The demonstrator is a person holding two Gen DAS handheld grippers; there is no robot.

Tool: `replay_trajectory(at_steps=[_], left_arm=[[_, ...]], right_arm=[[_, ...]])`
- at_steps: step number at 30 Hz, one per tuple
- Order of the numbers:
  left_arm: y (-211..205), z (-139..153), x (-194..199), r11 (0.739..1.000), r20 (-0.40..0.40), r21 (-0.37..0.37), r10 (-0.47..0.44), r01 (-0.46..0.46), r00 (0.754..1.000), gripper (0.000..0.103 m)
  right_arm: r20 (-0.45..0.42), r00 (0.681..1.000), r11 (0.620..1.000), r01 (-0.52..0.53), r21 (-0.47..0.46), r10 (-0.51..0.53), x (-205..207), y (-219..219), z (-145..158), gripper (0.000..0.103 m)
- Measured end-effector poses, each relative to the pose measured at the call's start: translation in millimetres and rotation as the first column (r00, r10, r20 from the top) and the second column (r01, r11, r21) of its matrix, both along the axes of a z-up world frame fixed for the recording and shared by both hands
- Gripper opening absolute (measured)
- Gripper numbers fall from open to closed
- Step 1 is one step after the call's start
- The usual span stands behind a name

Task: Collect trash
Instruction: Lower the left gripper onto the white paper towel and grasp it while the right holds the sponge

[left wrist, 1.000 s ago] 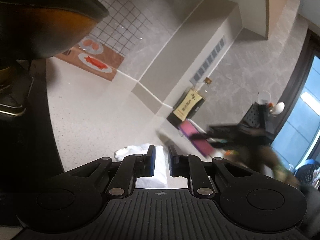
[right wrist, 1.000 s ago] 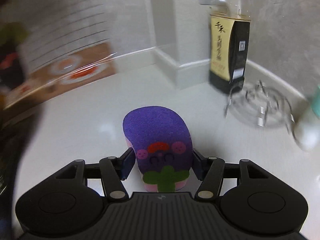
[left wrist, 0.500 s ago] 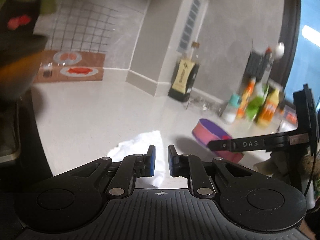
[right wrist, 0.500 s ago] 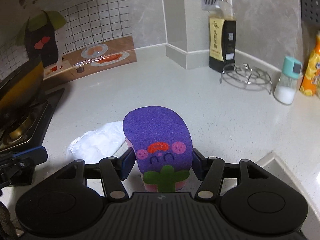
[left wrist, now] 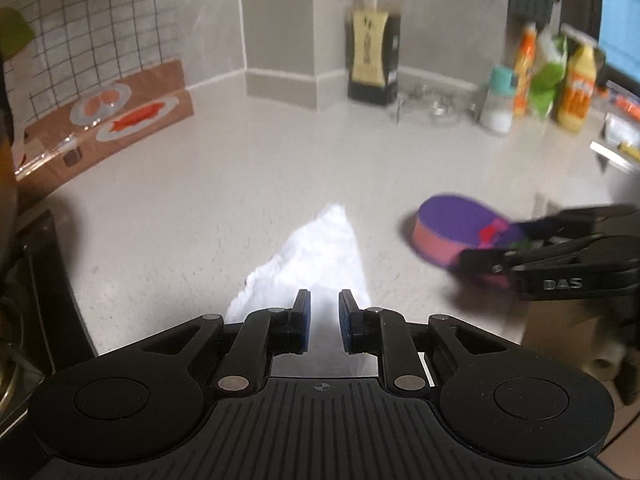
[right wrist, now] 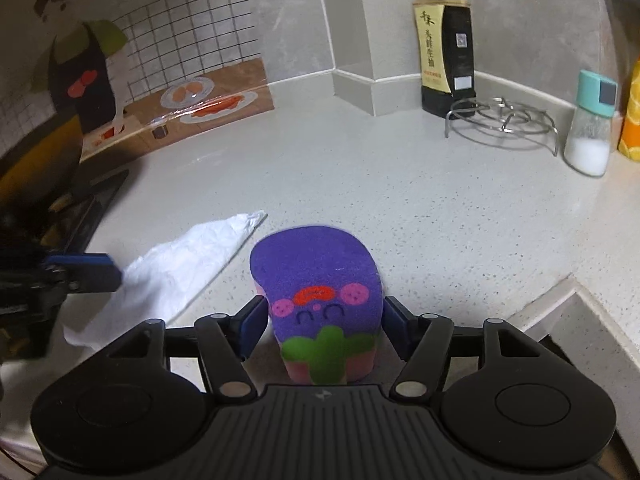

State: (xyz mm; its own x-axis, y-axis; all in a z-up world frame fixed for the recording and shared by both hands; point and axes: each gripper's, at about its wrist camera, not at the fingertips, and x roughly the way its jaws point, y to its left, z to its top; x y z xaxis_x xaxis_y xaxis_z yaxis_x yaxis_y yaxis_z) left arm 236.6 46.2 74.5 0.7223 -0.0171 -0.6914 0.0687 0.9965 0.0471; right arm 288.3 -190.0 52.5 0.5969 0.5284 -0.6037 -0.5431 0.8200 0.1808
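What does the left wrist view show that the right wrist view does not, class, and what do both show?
Only the left wrist view shows the left gripper, its jaws opening over the white tissue, and the yellow bottle.

Only the right wrist view shows the sponge's face and the picture of a cook on the wall.

Both show the tissue, the purple sponge, the soy sauce bottle and the wire trivet.

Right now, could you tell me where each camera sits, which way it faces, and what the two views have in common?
Left wrist: on the left gripper, looking down across the counter at the white tissue between its opening jaws; the right gripper shows at right.
Right wrist: on the right gripper, facing the corner wall; its opening jaws flank the purple sponge.
Shared: tissue, sponge, soy sauce bottle, salt shaker.
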Motion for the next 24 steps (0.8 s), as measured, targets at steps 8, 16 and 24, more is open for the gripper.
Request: replay_trajectory(at_steps=[8,16,24], left_arm=[[-7,-19,11,1.000,-0.071,-0.005,-0.015,0.014,0.997,0.019],[-6,-7,15,0.998,-0.024,0.049,-0.030,0.031,0.999,0.022],[-11,-19,30,0.982,-0.050,0.179,-0.052,0.061,0.997,0.022]], right_arm=[[0.068,0.997,0.999,-0.024,-0.048,0.027,-8,2,-9,0.070],[0.127,0.991,0.995,-0.026,-0.091,0.037,-18,10,-14,0.077],[0.131,0.990,0.996,-0.038,-0.084,0.049,-21,8,-14,0.079]])
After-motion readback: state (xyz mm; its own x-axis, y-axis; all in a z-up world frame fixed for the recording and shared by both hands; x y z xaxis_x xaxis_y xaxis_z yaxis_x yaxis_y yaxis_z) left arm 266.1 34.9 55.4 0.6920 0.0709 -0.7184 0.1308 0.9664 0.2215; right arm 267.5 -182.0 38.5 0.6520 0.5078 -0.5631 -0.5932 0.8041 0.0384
